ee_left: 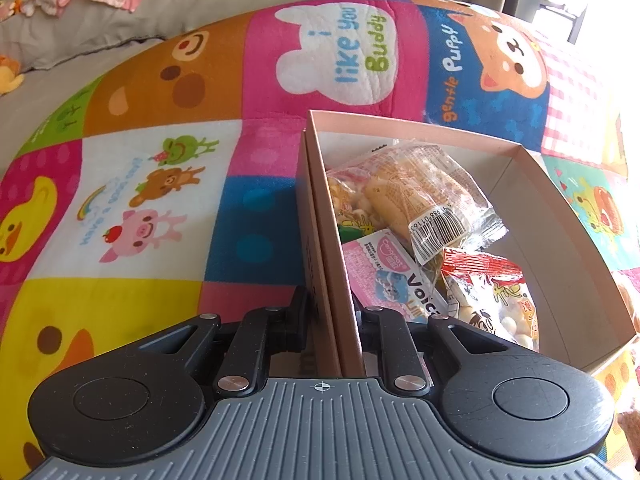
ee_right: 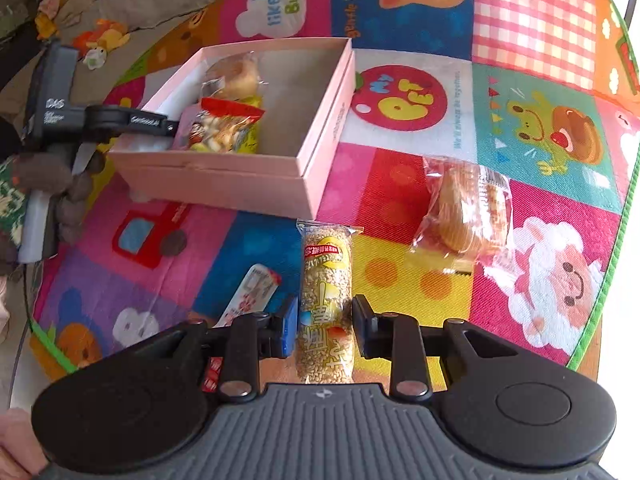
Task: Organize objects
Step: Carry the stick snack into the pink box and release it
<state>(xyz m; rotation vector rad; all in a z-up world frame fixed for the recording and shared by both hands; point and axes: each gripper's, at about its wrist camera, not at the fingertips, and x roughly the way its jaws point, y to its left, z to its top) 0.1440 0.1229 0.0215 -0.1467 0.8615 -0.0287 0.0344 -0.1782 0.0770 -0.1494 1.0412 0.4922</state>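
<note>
A pink cardboard box (ee_left: 520, 184) lies on a colourful cartoon playmat (ee_left: 160, 208). It holds a clear pack of biscuit rolls (ee_left: 420, 196), a red-topped snack bag (ee_left: 492, 300) and a pink sachet (ee_left: 384, 272). My left gripper (ee_left: 334, 320) is shut on the box's left wall, also visible as the left gripper (ee_right: 172, 128) in the right wrist view. In front of the box (ee_right: 224, 176), my right gripper (ee_right: 325, 328) is shut on a puffed-rice bar (ee_right: 326, 272) in clear wrap, pads against both its sides. A wrapped cake (ee_right: 464, 212) and a small white sachet (ee_right: 248, 292) lie loose on the mat.
The mat's green edge (ee_right: 600, 272) runs down the right side. Grey bedding with strewn baby clothes (ee_left: 100, 12) and a small soft toy (ee_right: 100, 40) lie beyond the mat. A hand in a fuzzy brown glove (ee_right: 48, 184) holds the left gripper's handle.
</note>
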